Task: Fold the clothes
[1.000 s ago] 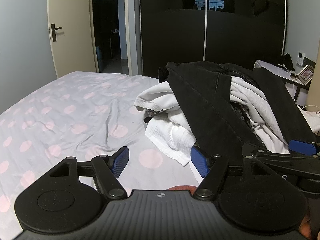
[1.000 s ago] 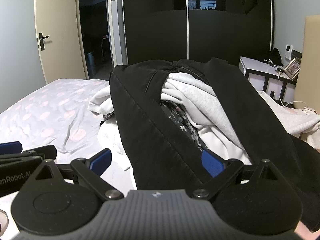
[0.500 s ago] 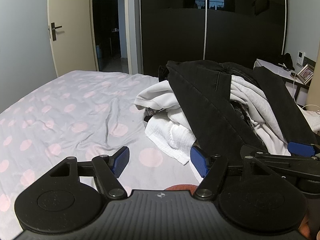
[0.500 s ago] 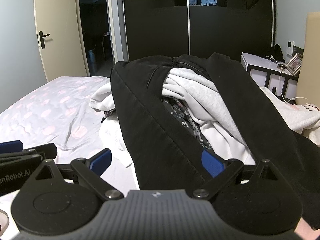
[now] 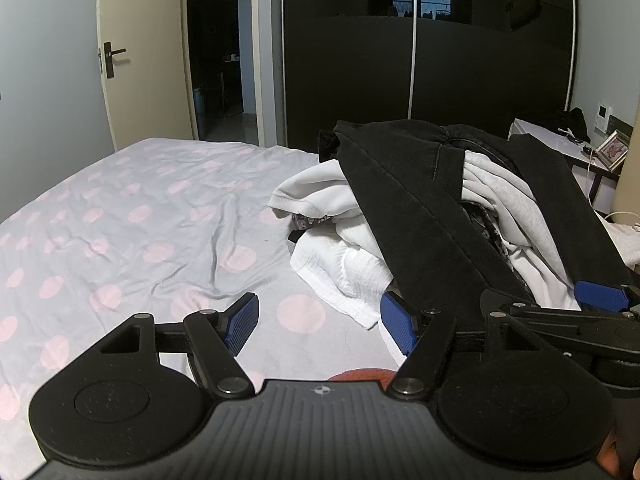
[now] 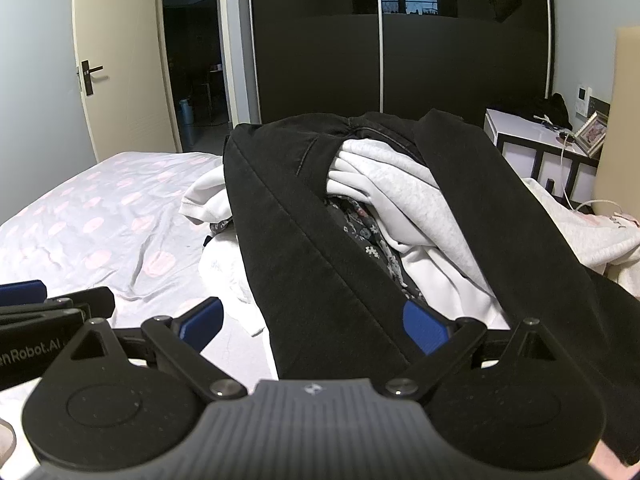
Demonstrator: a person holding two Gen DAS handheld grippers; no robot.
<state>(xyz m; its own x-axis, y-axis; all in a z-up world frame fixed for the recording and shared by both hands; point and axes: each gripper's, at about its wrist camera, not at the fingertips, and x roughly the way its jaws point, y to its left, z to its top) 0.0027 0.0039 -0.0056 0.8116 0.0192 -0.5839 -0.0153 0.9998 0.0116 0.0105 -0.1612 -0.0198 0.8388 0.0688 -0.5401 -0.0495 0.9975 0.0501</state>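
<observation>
While both grippers hover low over the bed [image 5: 120,216], the left gripper [image 5: 316,322] has its jaws wide apart, gripping nothing. The right gripper [image 6: 312,320] has its jaws spread around a black garment [image 6: 304,264] draped over heaped white clothes [image 6: 404,204]; contact is unclear, and the pile's underside is hidden.

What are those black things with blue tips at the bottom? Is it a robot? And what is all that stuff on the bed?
No robot: a person holds two grabbing tools, one in each hand. Each tool has a camera looking along its two blue-tipped fingers, so there is one picture per tool. The left gripper and the right gripper are both open and hold nothing. On the bed, with its pink-spotted sheet, lies a pile of clothes to fold: black trousers draped over white and grey clothes. The right gripper hovers close over one trouser leg. Behind stand a dark wardrobe and an open door.
</observation>
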